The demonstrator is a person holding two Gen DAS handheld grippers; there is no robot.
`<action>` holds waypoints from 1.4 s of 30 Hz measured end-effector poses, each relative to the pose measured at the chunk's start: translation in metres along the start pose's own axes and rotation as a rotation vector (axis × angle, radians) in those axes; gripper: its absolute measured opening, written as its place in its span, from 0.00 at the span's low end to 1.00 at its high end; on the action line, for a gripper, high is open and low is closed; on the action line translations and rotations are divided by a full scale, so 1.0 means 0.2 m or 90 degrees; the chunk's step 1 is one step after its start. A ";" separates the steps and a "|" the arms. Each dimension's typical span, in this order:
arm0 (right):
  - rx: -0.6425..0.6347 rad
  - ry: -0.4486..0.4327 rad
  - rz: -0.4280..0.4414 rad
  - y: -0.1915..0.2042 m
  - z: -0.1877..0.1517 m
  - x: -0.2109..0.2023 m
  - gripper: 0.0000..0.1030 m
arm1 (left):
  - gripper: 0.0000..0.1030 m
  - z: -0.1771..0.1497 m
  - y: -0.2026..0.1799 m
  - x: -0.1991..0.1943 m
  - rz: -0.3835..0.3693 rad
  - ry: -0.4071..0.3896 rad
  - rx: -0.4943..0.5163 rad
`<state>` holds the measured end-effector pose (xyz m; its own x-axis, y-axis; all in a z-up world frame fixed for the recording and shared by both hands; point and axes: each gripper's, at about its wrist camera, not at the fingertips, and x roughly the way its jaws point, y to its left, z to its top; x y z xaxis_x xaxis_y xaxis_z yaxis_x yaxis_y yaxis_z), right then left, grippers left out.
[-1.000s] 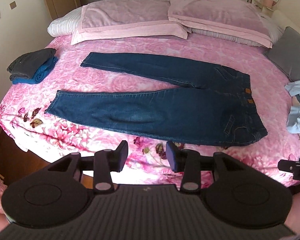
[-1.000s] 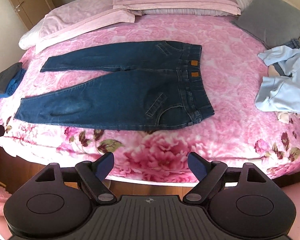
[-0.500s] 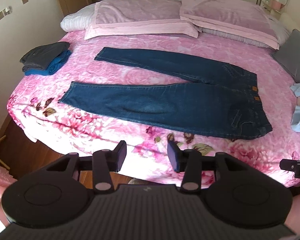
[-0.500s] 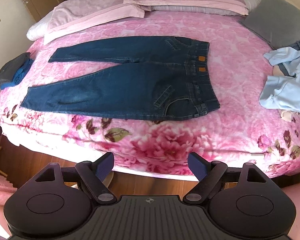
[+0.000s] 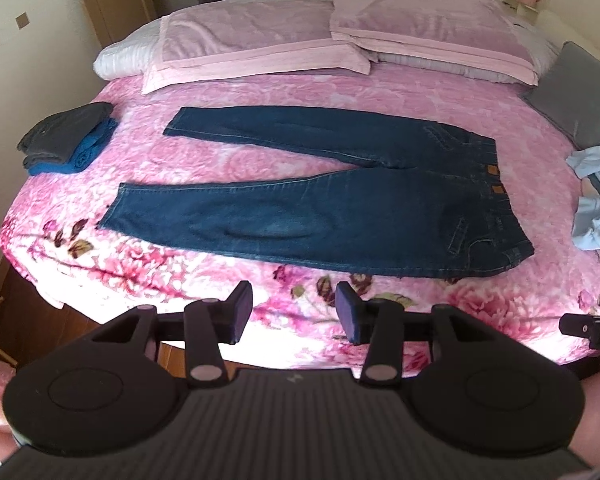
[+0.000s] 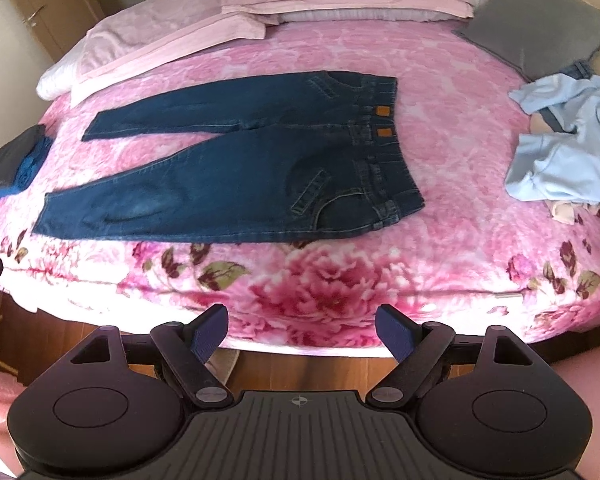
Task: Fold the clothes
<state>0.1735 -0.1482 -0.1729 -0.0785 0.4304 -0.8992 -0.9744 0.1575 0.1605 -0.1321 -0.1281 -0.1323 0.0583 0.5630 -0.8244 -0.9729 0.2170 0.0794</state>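
Note:
A pair of dark blue jeans (image 5: 320, 204) lies flat on the pink flowered bed (image 5: 228, 272), legs spread to the left, waistband to the right. It also shows in the right wrist view (image 6: 240, 176). My left gripper (image 5: 294, 312) is open and empty, hovering over the bed's near edge, short of the jeans. My right gripper (image 6: 302, 334) is open wide and empty, off the bed's near edge above the wooden floor. A light blue garment (image 6: 560, 152) lies crumpled at the right of the bed.
A folded stack of grey and blue clothes (image 5: 68, 140) sits at the bed's left side. Pink pillows (image 5: 340, 40) line the head of the bed. A grey cushion (image 6: 536, 36) lies at the far right. Wooden floor (image 6: 300, 372) shows below the bed edge.
Both grippers have drawn back from the bed and away from the jeans, which now look smaller and farther. Both jaws stay open. The jeans have not moved.

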 end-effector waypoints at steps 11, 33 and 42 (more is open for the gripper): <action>0.046 0.009 -0.030 -0.03 0.16 0.13 0.81 | 0.40 0.19 0.11 0.26 -0.025 0.022 -0.004; 0.152 0.037 -0.123 0.48 0.90 0.68 0.81 | 0.40 1.19 0.59 1.11 -0.123 0.035 0.120; 0.213 0.068 -0.160 0.38 0.91 0.84 0.81 | 0.40 1.19 0.53 1.36 -0.199 0.075 0.141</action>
<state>0.1240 0.0971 -0.2373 0.1147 0.2503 -0.9614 -0.8450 0.5334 0.0380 -0.1665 0.2376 -0.2157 0.3054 0.3497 -0.8857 -0.8395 0.5378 -0.0772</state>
